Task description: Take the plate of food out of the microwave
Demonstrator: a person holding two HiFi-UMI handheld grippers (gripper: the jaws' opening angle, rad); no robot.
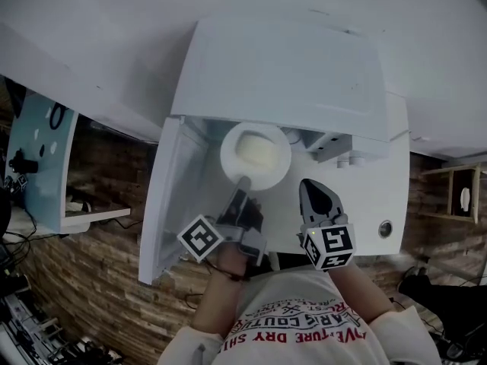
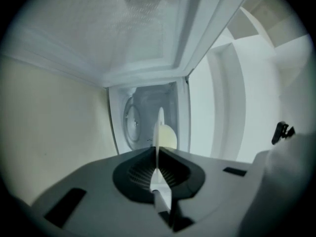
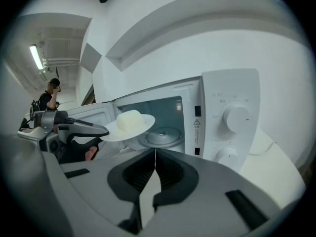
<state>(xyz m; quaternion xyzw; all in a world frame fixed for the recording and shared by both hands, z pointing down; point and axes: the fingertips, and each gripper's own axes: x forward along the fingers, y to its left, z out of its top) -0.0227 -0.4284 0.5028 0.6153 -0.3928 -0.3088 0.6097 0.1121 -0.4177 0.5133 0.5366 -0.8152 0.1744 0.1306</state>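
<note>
Two grippers: the left gripper [image 1: 243, 182] reaches forward to the mouth of the white microwave [image 1: 281, 67]; the right gripper [image 1: 306, 185] hovers beside it, in front of the control panel, touching nothing.
Left jaws: pinched on the near rim of the plate [image 1: 227, 158], which shows edge-on between them in the left gripper view [image 2: 159, 125].
Right jaws: pressed together, with nothing between them [image 3: 155, 154].
Hand pose: the left forearm angles in from below, marker cube [image 1: 202, 238] turned outward; the right marker cube [image 1: 331, 245] sits close to the person's chest.
Plate of food: held level in the air at the open cavity, a pale mound of food [image 1: 256, 152] at its centre; from the right gripper view the plate [image 3: 145, 122] hangs above and just in front of the glass turntable [image 3: 160, 136].
Door: swung wide to the left [image 1: 171, 196].
Controls: two round dials [image 3: 236, 116] on the right of the front.
Surface: the microwave stands on a white ledge [image 1: 399, 204].
Room: brick-pattern cladding [image 1: 91, 272] below the ledge, a strip light [image 3: 36, 57] overhead, another person [image 3: 49, 95] standing far off.
</note>
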